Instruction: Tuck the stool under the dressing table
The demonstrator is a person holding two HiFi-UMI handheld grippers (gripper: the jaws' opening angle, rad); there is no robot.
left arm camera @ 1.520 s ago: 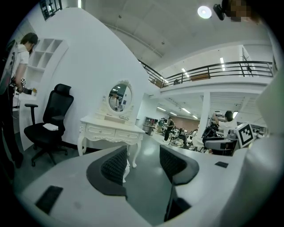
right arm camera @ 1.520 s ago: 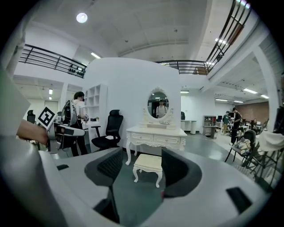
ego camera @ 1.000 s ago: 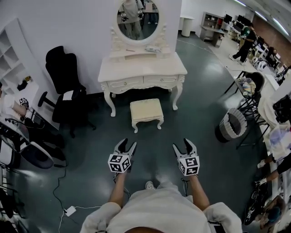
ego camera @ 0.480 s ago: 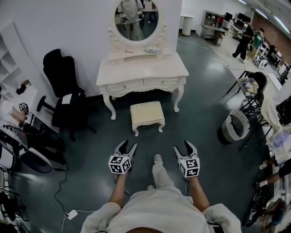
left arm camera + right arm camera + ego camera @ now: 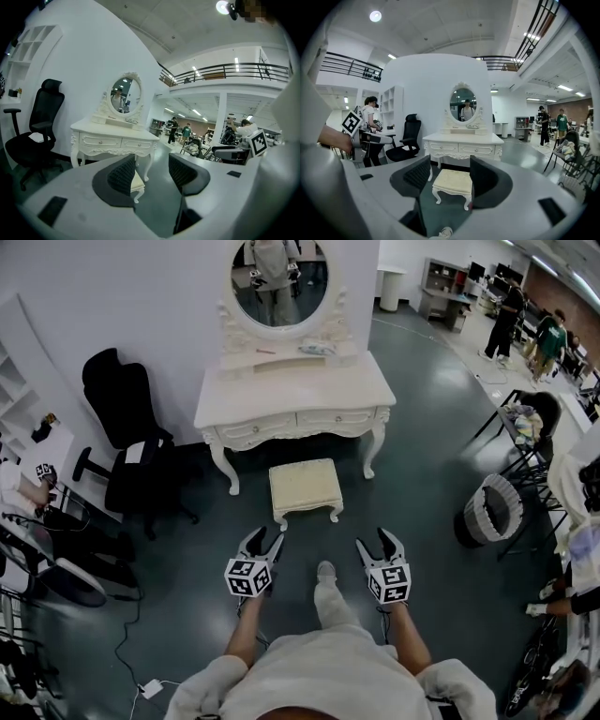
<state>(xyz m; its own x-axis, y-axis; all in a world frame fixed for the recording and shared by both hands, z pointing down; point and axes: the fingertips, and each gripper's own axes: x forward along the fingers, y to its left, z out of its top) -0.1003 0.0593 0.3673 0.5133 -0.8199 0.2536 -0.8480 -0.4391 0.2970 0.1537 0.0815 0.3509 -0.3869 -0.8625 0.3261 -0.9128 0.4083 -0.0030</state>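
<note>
L gripper [image 5: 152, 171]: jaws apart, nothing btwn pads, only floor [image 5: 412, 456] seen through the gap. R gripper [image 5: 373, 540]: jaws apart too, no grip. In the right gripper view the stool [image 5: 305, 486] shows through the gap but stands well apart from the pads.

Head view: both grippers held side by side, level w/ each other, tips toward 12 o'clock. Person's shoe [image 5: 325, 570] on the floor btwn them.

Stool: cream, cushioned top, curved legs, upright on the floor at 12 o'clock from the grippers. It sits in front of the dressing table [image 5: 291, 395], roughly centred on it, seat not under the tabletop.

Table at 12 o'clock of stool, against white wall, oval mirror [image 5: 278, 277] on top. Black office chair [image 5: 127, 418] at 9 o'clock of table. Bin [image 5: 492, 512] at 3 o'clock of stool, well apart.
</note>
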